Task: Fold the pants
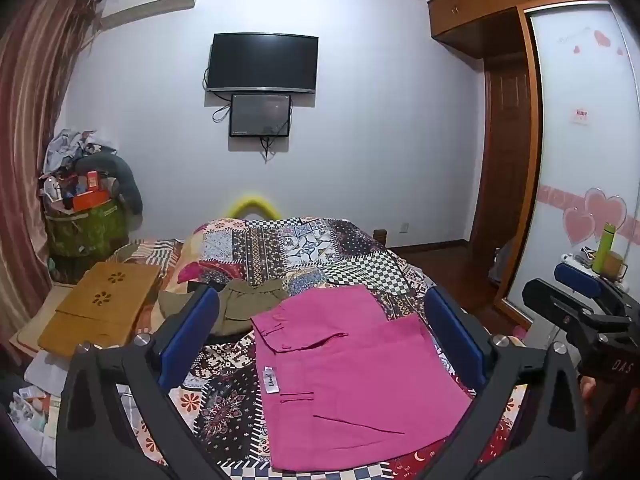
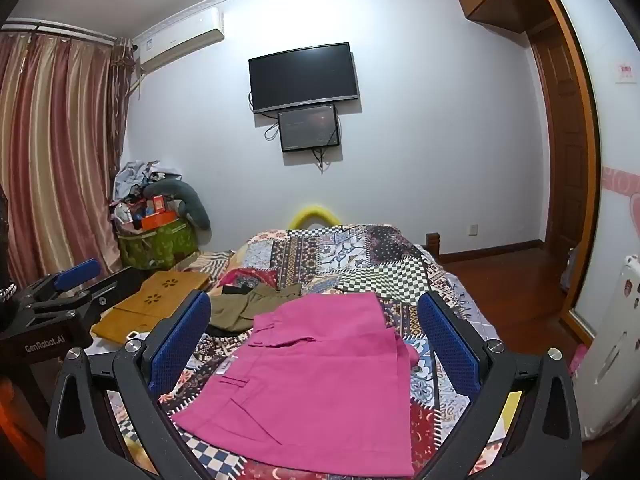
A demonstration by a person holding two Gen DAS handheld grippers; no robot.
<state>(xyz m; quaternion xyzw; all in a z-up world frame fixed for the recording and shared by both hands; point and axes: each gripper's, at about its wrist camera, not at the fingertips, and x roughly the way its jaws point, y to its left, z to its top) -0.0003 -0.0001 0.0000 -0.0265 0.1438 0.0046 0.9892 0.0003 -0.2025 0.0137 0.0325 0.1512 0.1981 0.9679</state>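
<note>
Pink pants [image 1: 352, 380] between gaping left tongs [image 1: 322, 340]

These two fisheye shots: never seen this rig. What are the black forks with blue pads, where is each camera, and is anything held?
No robot arm here: a person carries one handheld two-finger gripper in each hand, with a camera on each looking forward along the fingers. The left wrist view shows the left gripper, and the right gripper at its right edge. The right wrist view shows the right gripper's own blue pads. Both stand wide open above the bed, holding nothing. On the patchwork quilt lie folded magenta pants, an olive-green garment behind them, and a flat wooden lap tray to the left.
</note>
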